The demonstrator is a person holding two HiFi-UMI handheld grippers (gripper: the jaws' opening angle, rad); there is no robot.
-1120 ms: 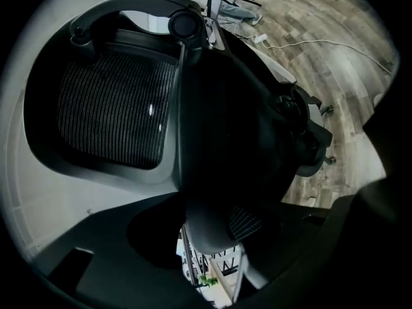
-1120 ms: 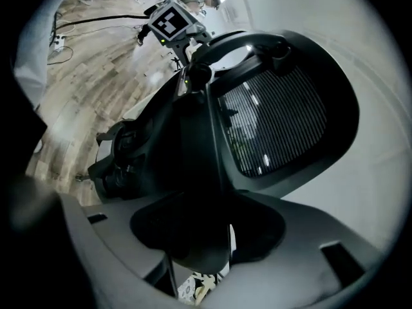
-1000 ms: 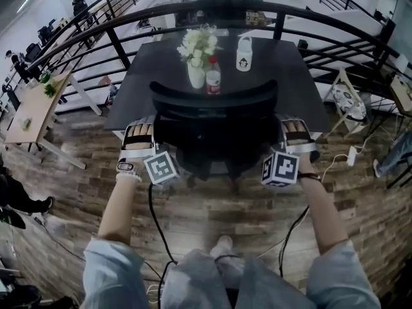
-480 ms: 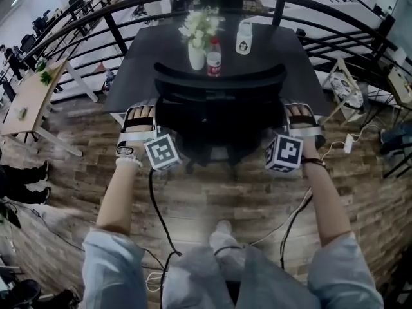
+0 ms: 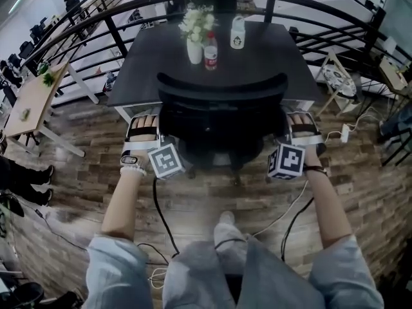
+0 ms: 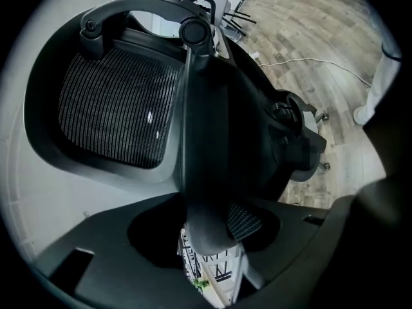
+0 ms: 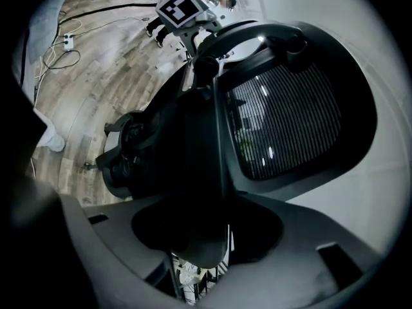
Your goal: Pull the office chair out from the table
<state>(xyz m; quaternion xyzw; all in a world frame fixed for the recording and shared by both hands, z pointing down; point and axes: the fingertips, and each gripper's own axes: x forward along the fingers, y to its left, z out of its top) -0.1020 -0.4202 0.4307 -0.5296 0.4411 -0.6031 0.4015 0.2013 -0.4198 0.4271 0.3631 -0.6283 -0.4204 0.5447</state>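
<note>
Over the last second the office chair [image 5: 222, 111] has slid toward the bottom of the head view. Its backrest no longer crowds the bottle [image 5: 210, 51], and bare tabletop now shows between them. The dark table [image 5: 277, 63] fills the upper middle of the frame, with the chair just below it, its seat still near the table's front edge.

The pull looks under way but unfinished. The left gripper [image 5: 143, 129] pinches the left armrest [image 6: 203, 172], and the right gripper [image 5: 301, 126] pinches the right armrest [image 7: 199, 172]. In each gripper view the padded bar fills the gap between the jaws.

The next move likely calls for an even draw on both sides, so the chair does not swivel. The person's legs [image 5: 222, 266] and the black cables [image 5: 159, 214] on the floor lie in the chair's path. A vase [image 5: 195, 49] and a white jug [image 5: 237, 37] stand on the table, well clear.
</note>
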